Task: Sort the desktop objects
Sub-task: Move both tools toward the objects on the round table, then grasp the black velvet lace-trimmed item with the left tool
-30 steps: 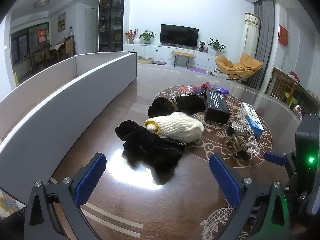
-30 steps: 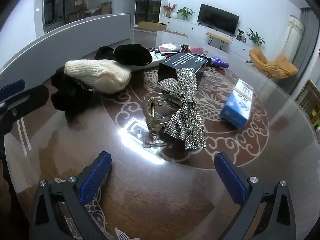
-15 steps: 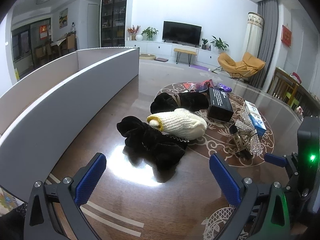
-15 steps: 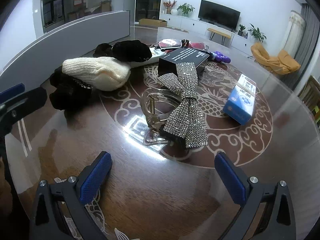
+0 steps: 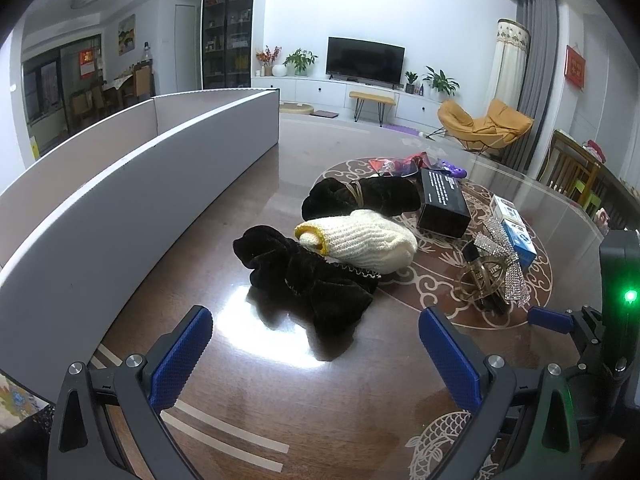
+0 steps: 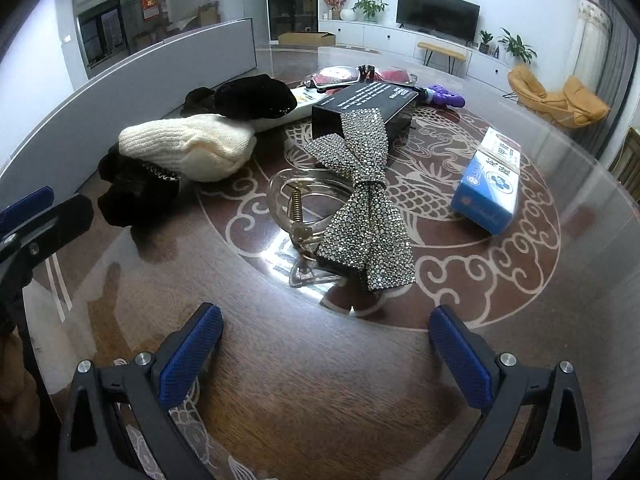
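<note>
Lying outside the white bin (image 5: 132,184): cream mitten (image 5: 360,240)

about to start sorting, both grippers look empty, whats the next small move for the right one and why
Probably ease the right gripper forward and down toward the rhinestone bow. Both it and the left gripper are open and hold nothing, and the bow lies straight ahead of the right one as the nearest item, resting on the clear hair claw.
</note>
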The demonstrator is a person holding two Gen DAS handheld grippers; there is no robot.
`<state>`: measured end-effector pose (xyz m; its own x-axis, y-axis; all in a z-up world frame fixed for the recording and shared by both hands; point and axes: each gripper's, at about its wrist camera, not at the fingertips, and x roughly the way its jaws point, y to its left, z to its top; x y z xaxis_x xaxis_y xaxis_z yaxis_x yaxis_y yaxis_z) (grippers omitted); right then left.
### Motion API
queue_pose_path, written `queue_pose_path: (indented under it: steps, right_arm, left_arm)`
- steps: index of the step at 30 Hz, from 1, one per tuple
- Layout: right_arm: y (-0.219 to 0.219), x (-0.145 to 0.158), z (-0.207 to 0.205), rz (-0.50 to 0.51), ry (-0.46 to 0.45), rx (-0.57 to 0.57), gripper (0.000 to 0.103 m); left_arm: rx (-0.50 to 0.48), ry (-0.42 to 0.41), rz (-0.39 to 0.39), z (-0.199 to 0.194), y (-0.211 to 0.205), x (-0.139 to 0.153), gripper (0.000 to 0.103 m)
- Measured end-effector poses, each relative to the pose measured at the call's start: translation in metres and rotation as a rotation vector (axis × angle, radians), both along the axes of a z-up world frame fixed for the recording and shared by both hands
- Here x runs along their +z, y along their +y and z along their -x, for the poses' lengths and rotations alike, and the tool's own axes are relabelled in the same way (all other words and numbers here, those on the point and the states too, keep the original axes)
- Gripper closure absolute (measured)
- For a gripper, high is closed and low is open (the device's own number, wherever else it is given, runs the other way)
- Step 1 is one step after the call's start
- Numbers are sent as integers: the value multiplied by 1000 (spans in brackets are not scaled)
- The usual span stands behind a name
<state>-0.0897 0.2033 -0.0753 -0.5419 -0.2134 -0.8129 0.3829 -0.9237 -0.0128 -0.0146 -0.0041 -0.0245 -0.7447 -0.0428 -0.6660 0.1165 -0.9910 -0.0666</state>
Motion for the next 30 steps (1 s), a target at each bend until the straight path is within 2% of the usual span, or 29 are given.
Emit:
queue_pose_path:
  steps: [8,10,18,26,30]
  right_arm:
    - [0,0,0,0,0,1,0]
    - [0,0,0,0,0,2,0]
    - [0,0,0,0,0,3,0]
    - [0,0,0,0,0,4,0]
    - [0,0,0,0,0,5,0]
  left_arm:
    - [-4,-2,-1,1,1,-1,0]
    - [-4,-8,-18,1,-2,-2,0]
    - [119,-39,-133,4,-33,-9,0]
    - [104,-47,-133,11,-34,-9,0]
    - [119,-76,-180,18,-43,-13,0]
